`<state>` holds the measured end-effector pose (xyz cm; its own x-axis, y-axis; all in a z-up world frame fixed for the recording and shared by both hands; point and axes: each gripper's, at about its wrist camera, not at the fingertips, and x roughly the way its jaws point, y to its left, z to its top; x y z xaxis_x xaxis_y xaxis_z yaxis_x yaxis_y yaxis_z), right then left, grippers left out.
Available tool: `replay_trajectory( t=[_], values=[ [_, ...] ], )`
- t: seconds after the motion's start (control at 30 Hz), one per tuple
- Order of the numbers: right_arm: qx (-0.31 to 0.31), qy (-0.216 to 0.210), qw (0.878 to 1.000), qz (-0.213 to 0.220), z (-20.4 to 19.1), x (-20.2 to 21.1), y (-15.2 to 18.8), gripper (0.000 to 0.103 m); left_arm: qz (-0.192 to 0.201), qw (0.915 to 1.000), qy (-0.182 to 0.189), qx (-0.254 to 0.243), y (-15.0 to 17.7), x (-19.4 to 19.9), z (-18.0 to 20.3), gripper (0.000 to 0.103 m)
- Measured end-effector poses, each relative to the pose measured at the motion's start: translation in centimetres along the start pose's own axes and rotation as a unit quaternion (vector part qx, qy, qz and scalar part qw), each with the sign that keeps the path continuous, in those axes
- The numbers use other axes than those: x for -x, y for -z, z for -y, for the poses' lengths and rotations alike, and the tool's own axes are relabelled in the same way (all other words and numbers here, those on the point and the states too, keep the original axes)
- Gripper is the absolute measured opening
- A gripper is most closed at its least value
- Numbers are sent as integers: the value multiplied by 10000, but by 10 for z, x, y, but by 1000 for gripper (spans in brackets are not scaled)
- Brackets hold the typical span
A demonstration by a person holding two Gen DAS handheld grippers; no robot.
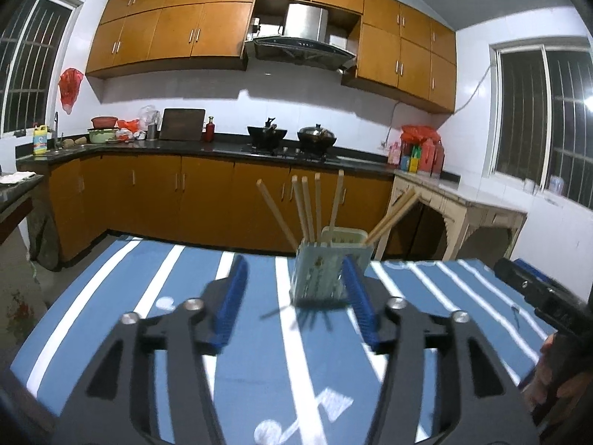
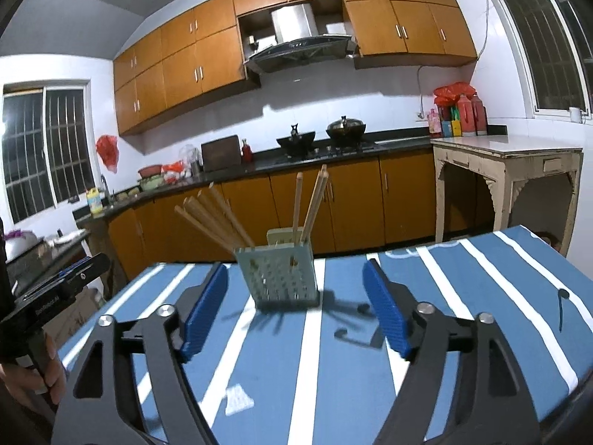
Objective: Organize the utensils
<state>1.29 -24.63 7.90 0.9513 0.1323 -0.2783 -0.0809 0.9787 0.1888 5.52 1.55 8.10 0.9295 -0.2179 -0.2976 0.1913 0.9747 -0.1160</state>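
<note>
A pale green perforated utensil holder [image 1: 326, 270] stands upright on the blue-and-white striped table [image 1: 148, 289]. Several wooden chopsticks [image 1: 307, 207] stick out of it, fanned left and right. My left gripper [image 1: 296, 285] is open and empty, just in front of the holder, its right pad beside the holder's right corner. In the right wrist view the holder [image 2: 278, 274] with its chopsticks [image 2: 311, 200] stands between and beyond my open, empty right gripper [image 2: 296, 293]. The right gripper's body shows at the left wrist view's right edge [image 1: 537, 293], and the left gripper's body at the right wrist view's left edge [image 2: 52, 296].
The striped table [image 2: 481, 296] ends just behind the holder. Beyond it run orange kitchen cabinets [image 1: 207, 193], a dark counter with woks [image 1: 292, 135] and a worn white side table [image 2: 507, 163] at the right. A small dark mark [image 2: 561, 307] lies on the cloth at the right.
</note>
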Motion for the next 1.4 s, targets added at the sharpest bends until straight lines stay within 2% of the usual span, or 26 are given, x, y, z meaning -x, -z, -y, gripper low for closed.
replay_trajectory(
  t=[0.17,0.27,0.57,0.77,1.13,1.4],
  values=[
    [29,28,10000,1,-4,12,18,98,-8,9999,-108,-110,24,15,3,90],
    [160,124,9998,56,-8,18,29,101,20,9996,-213,-206,35,23,7,99],
    [488,507,9975,115,-15,28,64,101,82,9965,-599,-575,67,37,21,99],
    [706,686,9949,212,-20,34,84,101,-11,9958,-709,-576,92,38,19,99],
    [605,792,9947,236,-23,40,102,101,33,9945,-870,-581,111,45,16,99],
    [487,780,9956,163,-21,38,106,101,-4,9953,-842,-469,117,46,11,99]
  ],
)
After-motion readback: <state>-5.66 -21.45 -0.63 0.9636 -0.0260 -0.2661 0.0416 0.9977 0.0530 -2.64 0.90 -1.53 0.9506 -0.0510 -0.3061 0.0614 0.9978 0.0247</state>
